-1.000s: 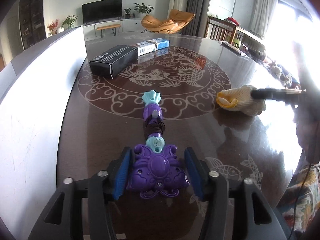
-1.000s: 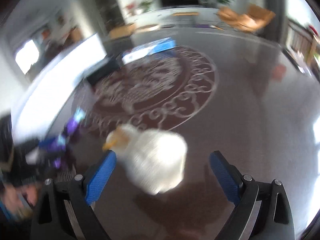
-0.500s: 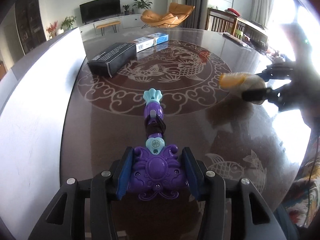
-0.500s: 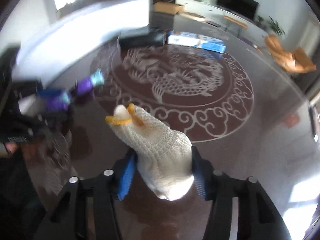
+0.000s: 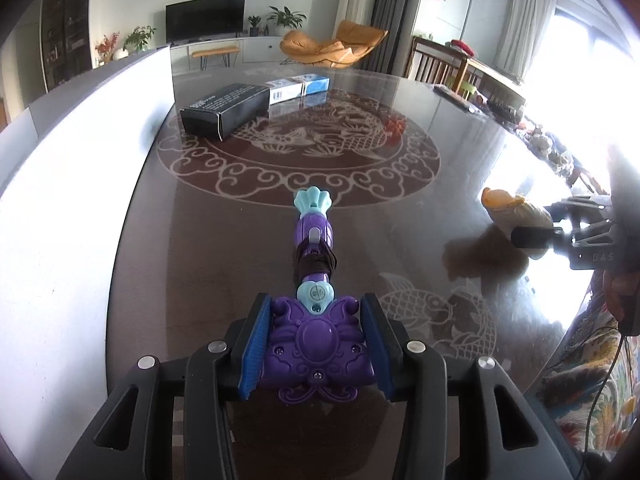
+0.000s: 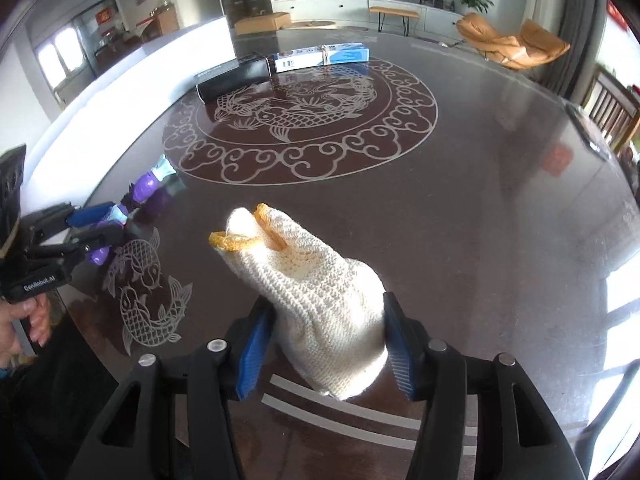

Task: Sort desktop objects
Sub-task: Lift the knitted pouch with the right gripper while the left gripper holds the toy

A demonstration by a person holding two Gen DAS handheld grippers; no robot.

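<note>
My left gripper (image 5: 316, 344) is shut on the wide head of a purple and teal toy wand (image 5: 314, 280), whose handle points away over the dark table (image 5: 240, 240). My right gripper (image 6: 328, 332) is shut on a white knitted glove with a yellow cuff (image 6: 316, 280) and holds it above the table. The glove also shows at the right of the left wrist view (image 5: 516, 216), and the wand at the left of the right wrist view (image 6: 144, 192).
A black box (image 5: 224, 110) and a blue and white box (image 5: 298, 88) lie end to end at the far side of the table. A white panel (image 5: 80, 160) runs along the table's left edge. Chairs and furniture stand beyond.
Both grippers closed: the left on the wand's head, the right on the glove. The glove has been lifted off the table and turned.
</note>
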